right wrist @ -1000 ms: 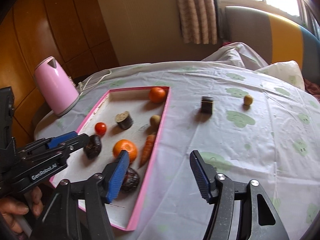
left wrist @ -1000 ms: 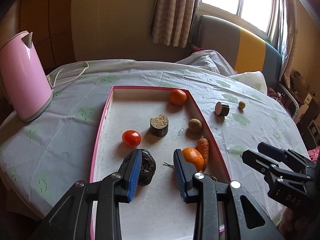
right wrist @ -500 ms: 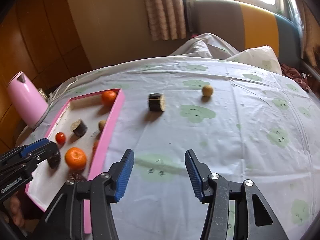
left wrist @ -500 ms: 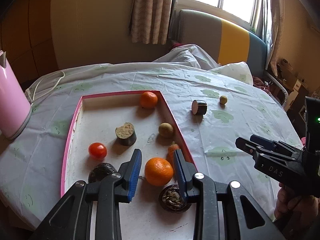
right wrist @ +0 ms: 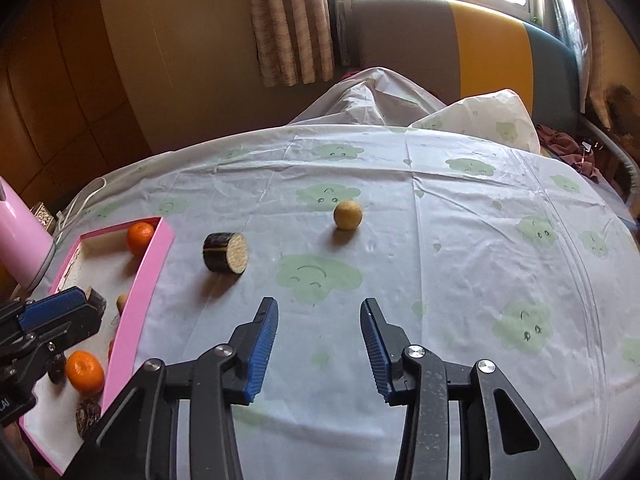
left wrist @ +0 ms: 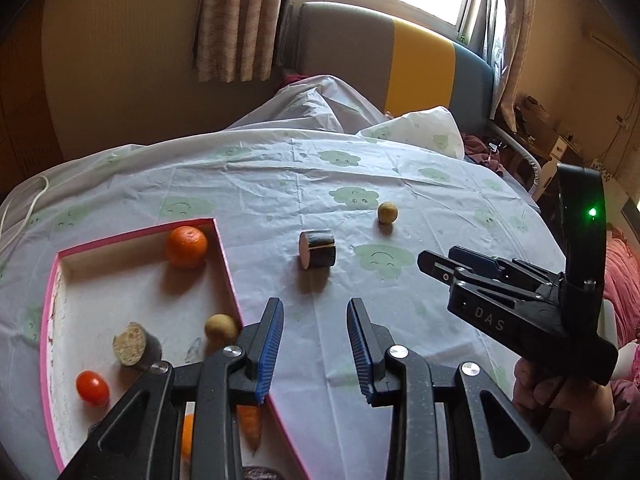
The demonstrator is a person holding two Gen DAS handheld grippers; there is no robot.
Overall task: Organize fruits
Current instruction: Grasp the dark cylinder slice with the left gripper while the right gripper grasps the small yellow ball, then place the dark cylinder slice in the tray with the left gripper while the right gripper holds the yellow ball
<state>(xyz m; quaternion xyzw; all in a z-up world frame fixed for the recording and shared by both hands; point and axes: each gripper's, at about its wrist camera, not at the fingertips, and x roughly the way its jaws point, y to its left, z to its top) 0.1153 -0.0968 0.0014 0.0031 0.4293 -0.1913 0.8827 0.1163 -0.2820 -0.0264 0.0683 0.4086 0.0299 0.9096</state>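
You are reaching out with the right tool [right wrist: 318, 344], released and empty like the left tool [left wrist: 314, 346]. The eggplant slice [right wrist: 225, 257] is lying on the bench right of the pink tray [right wrist: 154, 258], the small yellow fruit [right wrist: 348, 215] farther. Straddle one squarely before closing.

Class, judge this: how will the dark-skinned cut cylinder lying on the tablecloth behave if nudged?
The cut cylinder lies on its curved side, so it would probably roll. Its flat ends suggest it stands stably if upended. It looks firm, likely not fragile.
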